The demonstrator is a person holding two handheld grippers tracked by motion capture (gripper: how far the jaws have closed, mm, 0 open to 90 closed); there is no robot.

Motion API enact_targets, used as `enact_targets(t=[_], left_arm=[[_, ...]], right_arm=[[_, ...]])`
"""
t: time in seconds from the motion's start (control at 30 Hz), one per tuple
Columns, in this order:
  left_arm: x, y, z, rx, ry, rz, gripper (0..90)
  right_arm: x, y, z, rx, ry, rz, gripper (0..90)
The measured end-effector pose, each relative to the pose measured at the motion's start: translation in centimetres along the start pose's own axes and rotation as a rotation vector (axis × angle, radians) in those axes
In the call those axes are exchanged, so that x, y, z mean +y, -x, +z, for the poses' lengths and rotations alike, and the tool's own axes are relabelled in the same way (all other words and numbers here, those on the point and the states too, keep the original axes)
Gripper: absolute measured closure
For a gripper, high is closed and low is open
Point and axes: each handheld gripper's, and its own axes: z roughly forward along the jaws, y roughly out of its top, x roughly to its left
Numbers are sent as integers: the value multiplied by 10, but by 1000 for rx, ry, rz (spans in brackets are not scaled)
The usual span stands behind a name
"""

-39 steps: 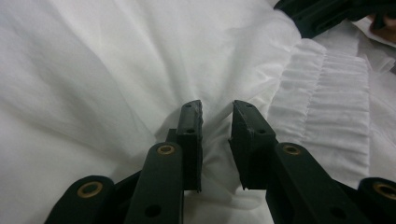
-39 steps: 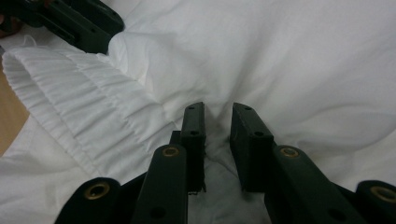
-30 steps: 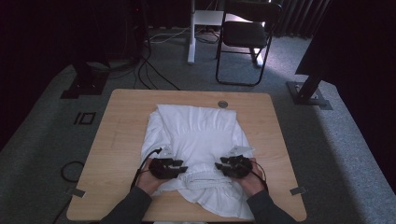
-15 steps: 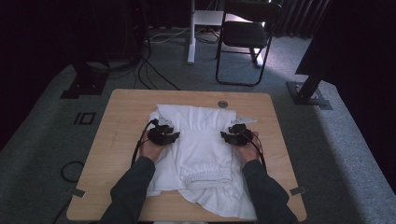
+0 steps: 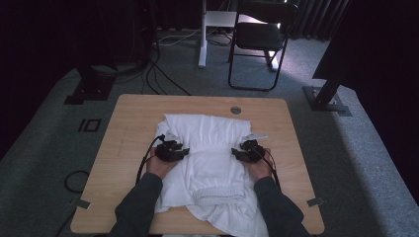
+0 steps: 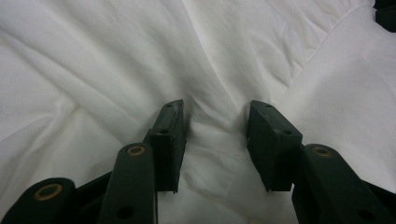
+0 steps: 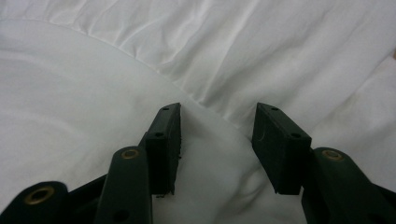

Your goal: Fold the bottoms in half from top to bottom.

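White garment (image 5: 210,163) lies folded on the wooden table (image 5: 123,128), near its middle, lower part bunched at the near edge. Left gripper (image 5: 171,150) at the garment's left edge, jaws part open, cloth below but nothing pinched. Right gripper (image 5: 248,151) at its right edge, jaws just opening, pads clear of the cloth.

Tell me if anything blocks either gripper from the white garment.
Nothing visible does. The left gripper and right gripper sit right over the white garment, jaws apart, fabric directly beneath them.
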Motion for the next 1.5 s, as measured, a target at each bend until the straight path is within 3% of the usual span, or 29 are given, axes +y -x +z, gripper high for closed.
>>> enact_targets(t=[0.13,0.23,0.5,0.63,0.7,0.73,0.77,0.87,0.93,1.03,1.07,1.1,1.17,1.33,1.4,1.47,1.5], left_arm=[[-12,9,-10,-10,6,6,573],[-25,22,-23,-16,9,12,573],[-43,42,-39,-8,7,15,574],[-37,44,-46,8,-17,26,575],[-24,40,-51,47,-5,37,560],[-24,40,-51,47,-5,37,559],[-8,30,-57,110,31,37,559],[18,5,-61,161,71,-25,497],[31,-15,-56,190,64,-65,430],[37,-42,-40,252,31,-118,360],[37,-42,-40,252,31,-118,328],[31,-58,-27,238,21,-191,307],[22,-68,-14,216,-22,-232,262],[17,-69,-5,206,-42,-219,246],[15,-68,-2,192,-57,-189,281],[16,-68,-2,184,-57,-186,299],[16,-67,-3,159,-57,-183,371]], right_arm=[[-17,-11,-13,10,23,-29,514],[-27,-20,-24,18,16,-42,514],[-46,-38,-42,20,10,-65,514],[-46,-39,-44,33,3,-60,514],[-46,-38,-44,36,2,-59,514],[-46,-38,-44,36,2,-59,514],[-46,-38,-44,35,4,-59,514],[-47,-38,-44,39,11,-58,514],[-47,-38,-44,39,13,-58,514],[-48,-37,-44,41,18,-53,514],[-48,-37,-44,41,18,-53,514],[-48,-37,-44,41,19,-53,515],[-48,-37,-44,43,20,-54,514],[-48,-37,-44,43,18,-54,515],[-46,-37,-44,47,3,-57,514],[-41,-34,-44,63,-24,-57,516],[-38,-32,-45,68,-27,-54,517]])
